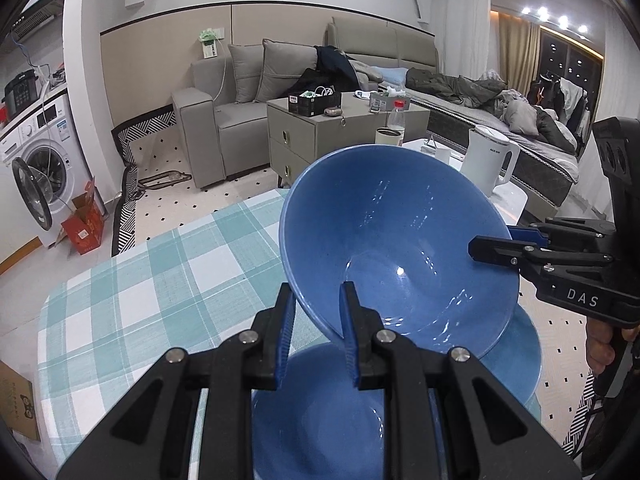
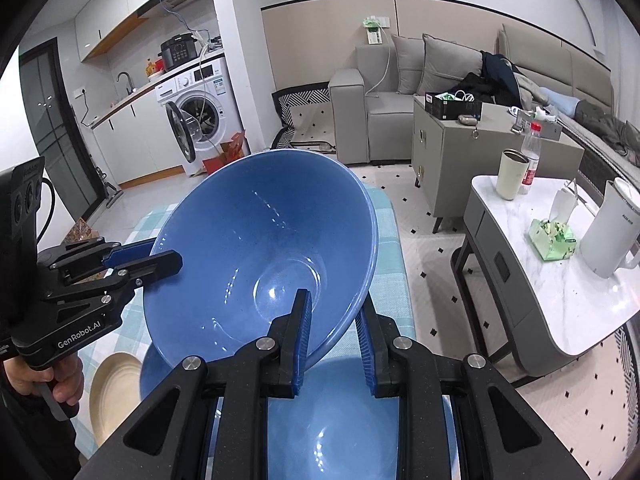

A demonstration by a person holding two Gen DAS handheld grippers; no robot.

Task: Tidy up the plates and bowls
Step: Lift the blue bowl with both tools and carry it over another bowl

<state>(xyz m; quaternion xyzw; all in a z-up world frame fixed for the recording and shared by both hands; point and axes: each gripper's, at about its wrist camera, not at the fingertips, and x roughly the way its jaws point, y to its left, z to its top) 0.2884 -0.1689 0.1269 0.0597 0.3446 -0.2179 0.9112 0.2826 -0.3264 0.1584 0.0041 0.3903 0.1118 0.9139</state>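
Note:
A large blue bowl (image 1: pixel 392 232) (image 2: pixel 260 240) hangs tilted above the table, held by its rim from two sides. My left gripper (image 1: pixel 318 292) (image 2: pixel 160 254) is shut on the near rim in the left wrist view, one finger inside the bowl and one outside. My right gripper (image 2: pixel 334 300) (image 1: pixel 494 242) is shut on the opposite rim in the same way. Directly below lies a second blue dish (image 1: pixel 320 412) (image 2: pixel 340 432), partly hidden by the gripper bodies. A cream plate (image 2: pixel 112 392) rests on the cloth beside it.
The table wears a teal checked cloth (image 1: pixel 160 280) (image 2: pixel 394 248). To the right stands a white marble side table (image 2: pixel 560 304) with a white kettle (image 2: pixel 612 232), a cup (image 2: pixel 510 174), a bottle and a green tissue box. A cardboard box (image 1: pixel 16 400) lies at the left.

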